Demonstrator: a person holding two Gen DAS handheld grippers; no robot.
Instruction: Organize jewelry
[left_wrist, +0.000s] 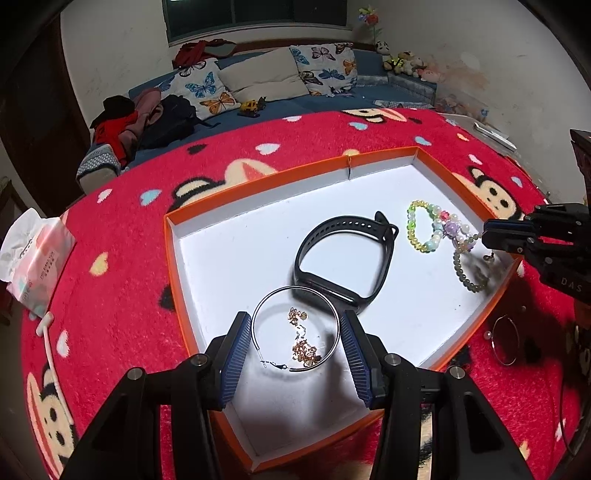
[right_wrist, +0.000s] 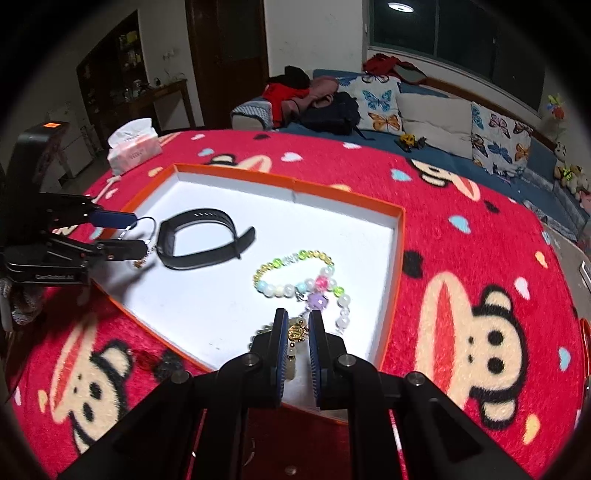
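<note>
A shallow orange tray (left_wrist: 173, 258) with a white floor lies on the red blanket. My left gripper (left_wrist: 294, 317) is shut on a thin silver hoop earring (left_wrist: 258, 314), held over the tray's near corner. Through the hoop I see a rose-gold chain (left_wrist: 304, 347). A black wristband (left_wrist: 343, 258) and a colourful bead bracelet (left_wrist: 428, 229) lie in the tray. My right gripper (right_wrist: 298, 315) is shut on a grey-green bead bracelet (right_wrist: 264, 328) at its gold charm (right_wrist: 297, 332). That bracelet (left_wrist: 469, 269) trails onto the tray floor below the right gripper (left_wrist: 485, 236).
A second hoop earring (left_wrist: 506, 339) lies on the blanket (right_wrist: 461, 258) just outside the tray. Dark red and black beads (right_wrist: 159, 362) sit on the blanket beside the tray (right_wrist: 399, 258). A tissue pack (right_wrist: 135, 147) stands past the far corner. A sofa with cushions lies behind.
</note>
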